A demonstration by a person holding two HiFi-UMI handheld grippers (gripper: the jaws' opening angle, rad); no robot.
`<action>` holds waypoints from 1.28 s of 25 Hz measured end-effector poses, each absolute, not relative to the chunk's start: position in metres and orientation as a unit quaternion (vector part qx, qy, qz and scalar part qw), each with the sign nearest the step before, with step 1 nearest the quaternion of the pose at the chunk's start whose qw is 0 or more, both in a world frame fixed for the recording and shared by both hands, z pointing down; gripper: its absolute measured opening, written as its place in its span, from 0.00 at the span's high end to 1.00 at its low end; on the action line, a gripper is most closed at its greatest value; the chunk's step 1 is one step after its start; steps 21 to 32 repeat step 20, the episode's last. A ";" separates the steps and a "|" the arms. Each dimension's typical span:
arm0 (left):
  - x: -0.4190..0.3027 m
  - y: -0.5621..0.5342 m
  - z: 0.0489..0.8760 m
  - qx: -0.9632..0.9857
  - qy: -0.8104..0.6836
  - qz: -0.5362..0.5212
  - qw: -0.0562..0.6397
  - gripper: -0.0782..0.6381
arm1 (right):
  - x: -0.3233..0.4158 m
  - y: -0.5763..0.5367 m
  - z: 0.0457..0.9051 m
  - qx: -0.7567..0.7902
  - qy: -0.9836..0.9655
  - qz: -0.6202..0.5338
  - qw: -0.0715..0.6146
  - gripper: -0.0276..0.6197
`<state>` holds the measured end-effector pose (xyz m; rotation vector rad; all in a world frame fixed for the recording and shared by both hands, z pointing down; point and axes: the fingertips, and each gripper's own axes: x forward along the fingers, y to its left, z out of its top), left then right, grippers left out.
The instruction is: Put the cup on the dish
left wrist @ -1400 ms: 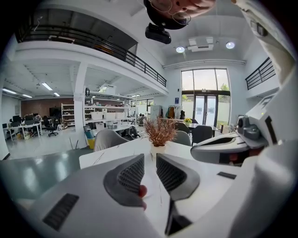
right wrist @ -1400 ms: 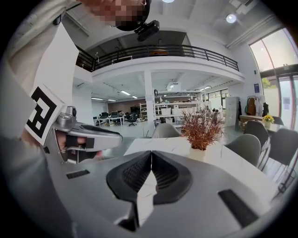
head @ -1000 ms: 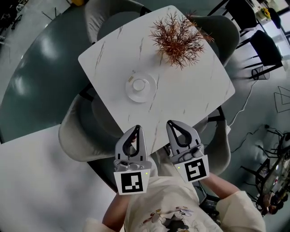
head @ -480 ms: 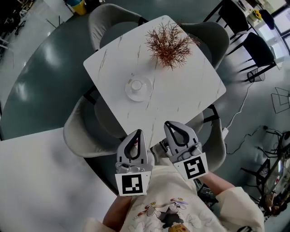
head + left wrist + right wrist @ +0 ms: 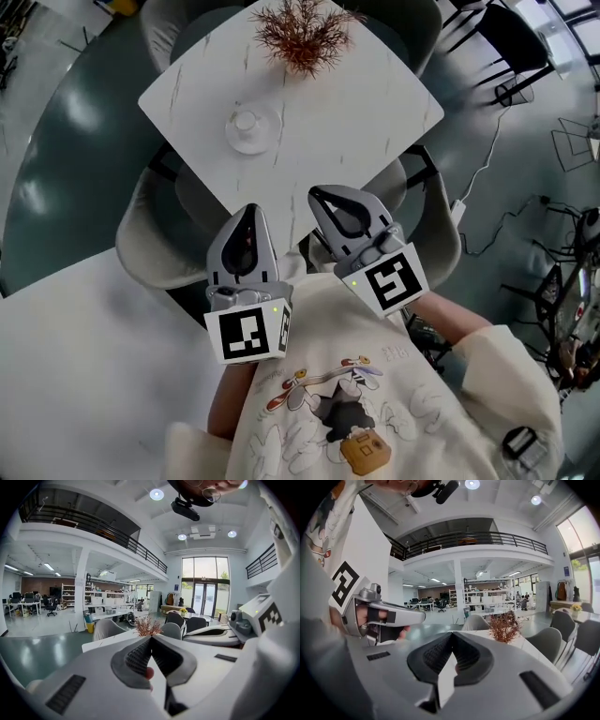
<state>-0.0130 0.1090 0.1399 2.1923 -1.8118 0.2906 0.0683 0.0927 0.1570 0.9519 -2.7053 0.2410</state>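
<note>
Table (image 5: 319, 112) recedes as left gripper (image 5: 247, 214) and right gripper (image 5: 325, 197) draw back
Compared with a second ago the table sits further off; both grippers hang off the table's near corner, jaws together and empty, while the dish (image 5: 263, 142) by the table's left edge bears the cup (image 5: 246, 120), so the task looks done

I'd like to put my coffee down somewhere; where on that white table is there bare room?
The table's right half, between the dried plant and the near corner, is bare. So is the left corner beside the dish. Crowded only where the cup sits on the dish, near the plant.
</note>
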 end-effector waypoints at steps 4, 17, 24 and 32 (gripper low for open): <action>0.001 0.109 0.133 0.769 -0.617 0.100 0.132 0.88 | 0.073 0.098 0.155 0.329 -0.932 0.099 0.119 0.95; 0.015 0.123 0.135 0.774 -0.609 0.104 0.140 0.88 | 0.077 0.112 0.148 0.320 -0.936 0.083 0.123 0.95; 0.014 0.124 0.134 0.772 -0.612 0.104 0.139 0.88 | 0.079 0.113 0.147 0.322 -0.935 0.086 0.121 0.95; 0.014 0.124 0.134 0.772 -0.612 0.104 0.139 0.88 | 0.079 0.113 0.147 0.322 -0.935 0.086 0.121 0.95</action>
